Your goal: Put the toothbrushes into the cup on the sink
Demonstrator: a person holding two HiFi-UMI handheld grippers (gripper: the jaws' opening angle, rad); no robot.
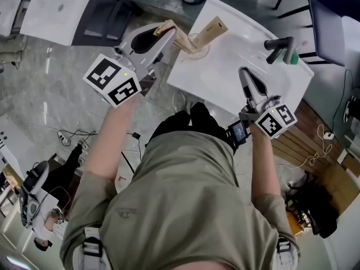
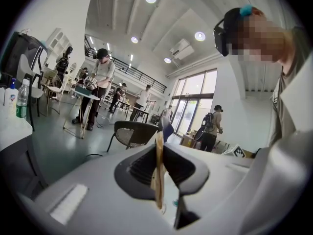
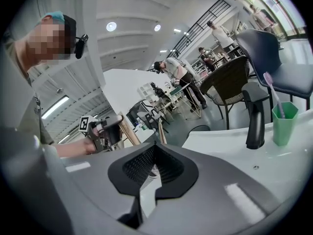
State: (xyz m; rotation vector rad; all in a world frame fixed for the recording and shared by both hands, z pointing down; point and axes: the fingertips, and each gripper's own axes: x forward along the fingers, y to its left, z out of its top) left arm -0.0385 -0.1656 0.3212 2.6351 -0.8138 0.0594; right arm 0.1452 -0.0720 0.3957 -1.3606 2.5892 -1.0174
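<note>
Pinching the toothbrush pack edge-on, left hand-held gripper is likely prepping insertion into the far-right cup; right hand-held gripper is hovering shut, empty.

We can read no word, number or brand anywhere. The only signs are black-and-white square markers: one set on the cube of the left gripper, another on the cube of the right gripper. They are patterns, not letters. A small dark emblem on the back of the person's shirt is too small for us to read. The green label on a bottle in the left gripper view is blurred. The tan toothbrush pack clamped in the left gripper shows us only plain faces.
</note>
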